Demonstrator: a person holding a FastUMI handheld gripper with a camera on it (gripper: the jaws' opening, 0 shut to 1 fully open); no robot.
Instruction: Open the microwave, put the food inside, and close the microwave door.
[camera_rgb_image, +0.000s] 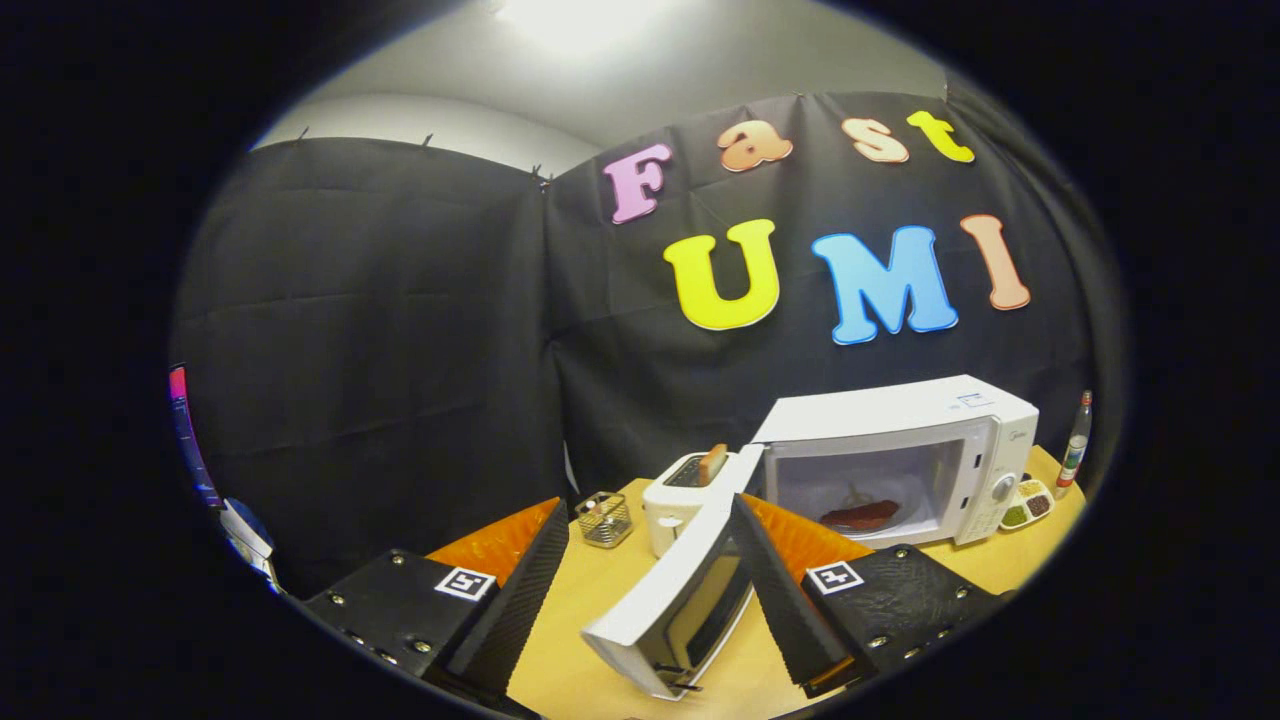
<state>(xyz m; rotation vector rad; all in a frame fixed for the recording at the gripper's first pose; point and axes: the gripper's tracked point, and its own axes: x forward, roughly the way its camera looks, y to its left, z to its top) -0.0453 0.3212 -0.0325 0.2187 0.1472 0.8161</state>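
Observation:
The white microwave (900, 440) stands on the wooden table (600, 600), beyond my fingers and to the right. Its door (680, 600) is swung wide open toward me. The door's free edge lies between my two fingers, close against the inner side of the right finger (785, 600). Inside the lit cavity a reddish piece of food (860, 515) lies on the turntable plate. My gripper (648, 503) is open, its fingers spread wide; the left finger (515, 600) stands well apart from the door.
A white toaster (680, 500) with a slice of bread (712, 463) sticking up stands just left of the microwave. A small wire basket (604, 518) sits left of the toaster. Right of the microwave are a divided condiment dish (1028, 502) and a bottle (1076, 440).

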